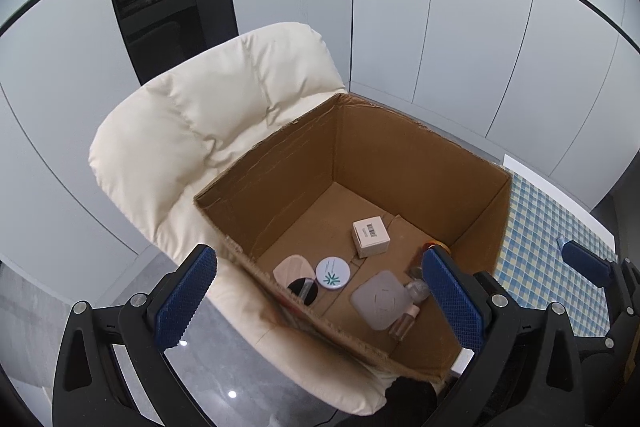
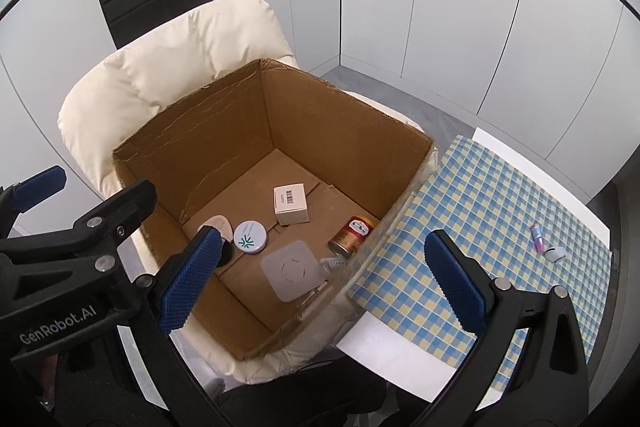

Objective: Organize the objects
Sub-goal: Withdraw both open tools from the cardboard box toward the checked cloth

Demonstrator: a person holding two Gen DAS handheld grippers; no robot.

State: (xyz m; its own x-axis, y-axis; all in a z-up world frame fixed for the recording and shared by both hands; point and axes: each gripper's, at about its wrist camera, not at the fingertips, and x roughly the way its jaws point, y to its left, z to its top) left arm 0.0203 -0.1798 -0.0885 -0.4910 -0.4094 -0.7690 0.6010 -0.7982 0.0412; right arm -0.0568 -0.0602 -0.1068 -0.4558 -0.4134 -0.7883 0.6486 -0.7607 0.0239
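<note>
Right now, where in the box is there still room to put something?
Bare floor lies behind the small white box, along the cardboard box's far walls. The near part is crowded: round tin, grey pad, can.

We see a cream padded chair (image 2: 168,63) by the bench's checked cloth (image 2: 500,227) — white wall panels (image 1: 440,27) behind.

Cardboard box (image 1: 400,155), perhaps on chair (image 1: 192,131)
</note>
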